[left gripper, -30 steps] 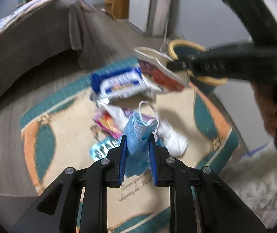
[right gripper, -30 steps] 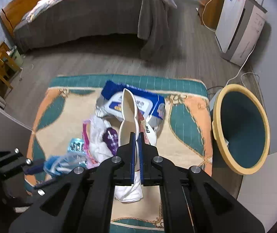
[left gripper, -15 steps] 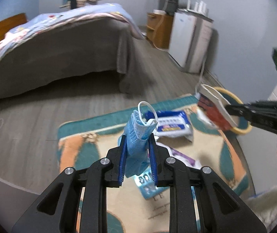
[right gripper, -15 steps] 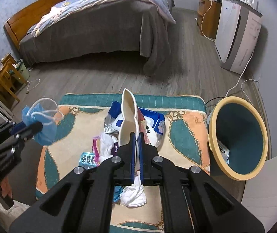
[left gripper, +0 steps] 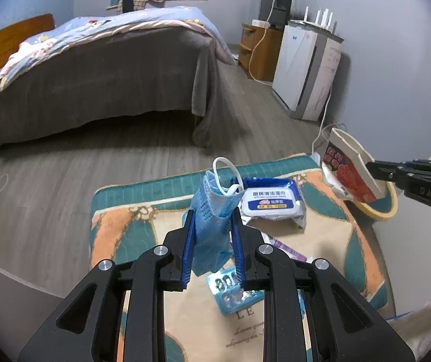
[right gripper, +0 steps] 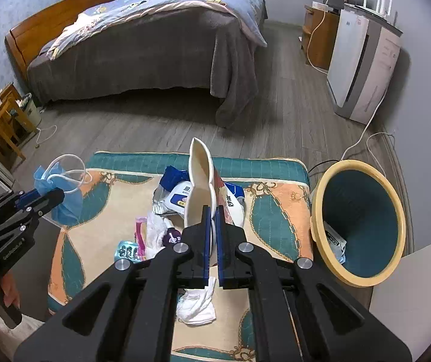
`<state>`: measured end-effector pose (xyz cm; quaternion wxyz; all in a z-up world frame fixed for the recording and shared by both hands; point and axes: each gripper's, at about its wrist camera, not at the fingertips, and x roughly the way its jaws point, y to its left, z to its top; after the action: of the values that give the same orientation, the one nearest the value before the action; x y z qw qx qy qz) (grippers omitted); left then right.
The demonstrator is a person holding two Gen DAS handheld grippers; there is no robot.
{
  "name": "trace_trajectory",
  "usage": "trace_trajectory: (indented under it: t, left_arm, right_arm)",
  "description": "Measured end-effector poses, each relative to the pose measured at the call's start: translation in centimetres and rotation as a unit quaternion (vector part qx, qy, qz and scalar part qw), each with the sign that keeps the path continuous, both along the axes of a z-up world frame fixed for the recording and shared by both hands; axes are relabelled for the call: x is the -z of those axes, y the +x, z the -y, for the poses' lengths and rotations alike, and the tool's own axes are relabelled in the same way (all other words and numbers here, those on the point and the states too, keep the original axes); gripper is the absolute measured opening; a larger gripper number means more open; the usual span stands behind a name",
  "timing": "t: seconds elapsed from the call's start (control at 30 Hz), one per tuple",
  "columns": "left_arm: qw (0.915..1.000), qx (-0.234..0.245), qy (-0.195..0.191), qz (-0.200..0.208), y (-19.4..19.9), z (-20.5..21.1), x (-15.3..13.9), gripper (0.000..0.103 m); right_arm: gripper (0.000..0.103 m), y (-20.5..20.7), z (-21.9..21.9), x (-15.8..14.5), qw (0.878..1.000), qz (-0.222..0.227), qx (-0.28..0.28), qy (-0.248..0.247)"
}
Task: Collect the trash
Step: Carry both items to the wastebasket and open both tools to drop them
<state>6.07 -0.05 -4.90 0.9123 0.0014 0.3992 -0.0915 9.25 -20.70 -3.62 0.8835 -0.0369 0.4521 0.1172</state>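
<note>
The left gripper clamps a blue face mask (ear loop sticking up), held above the near-left part of the rug. The right gripper pinches a flattened paper cup over the litter in the rug's middle: a wet-wipes pack, tissue, a blister pack. Off the rug's right edge, the bin holds some scraps. Bare wooden floor lies beyond the rug, before the bed.

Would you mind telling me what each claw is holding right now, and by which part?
The left claw pinches a blue face mask across its folded body, ear loop sticking up. The right claw grips a flattened paper cup by its lower end, rim up.
</note>
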Motion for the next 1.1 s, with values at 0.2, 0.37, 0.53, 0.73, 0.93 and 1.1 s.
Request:
trace_trajectory:
  t: [0.2, 0.37, 0.53, 0.73, 0.93, 1.1]
  left_arm:
    - [0.9999, -0.006, 0.004, -0.014, 0.3, 1.2, 1.3, 0.023]
    - [0.9997, 0.000, 0.015, -0.019, 0.7, 3.0, 1.9, 0.023]
    - [0.9997, 0.009, 0.010, -0.020, 1.3, 5.0, 2.0, 0.023]
    - [0.9989, 0.035, 0.022, -0.024, 1.8, 8.6, 2.6, 0.023]
    - [0.9977, 0.062, 0.022, -0.019, 1.7, 11.1, 2.6, 0.023]
    - [0.9961, 0.076, 0.043, -0.015, 1.3, 13.0, 2.7, 0.023]
  right_arm:
    - [0.003, -0.2, 0.6, -0.6, 1.000, 0.015, -0.005, -0.008]
    - [0.003, 0.0, 2.3, -1.1, 1.000, 0.021, 0.002, 0.000]
    - [0.003, 0.0, 4.6, -1.3, 1.000, 0.024, 0.012, 0.007]
    - [0.003, 0.1, 7.4, -1.2, 0.999, 0.025, 0.033, 0.001]
    - [0.003, 0.5, 10.1, -1.0, 0.998, 0.019, 0.053, 0.014]
    - [0.003, 0.9, 11.6, -0.7, 0.997, 0.014, 0.068, 0.020]
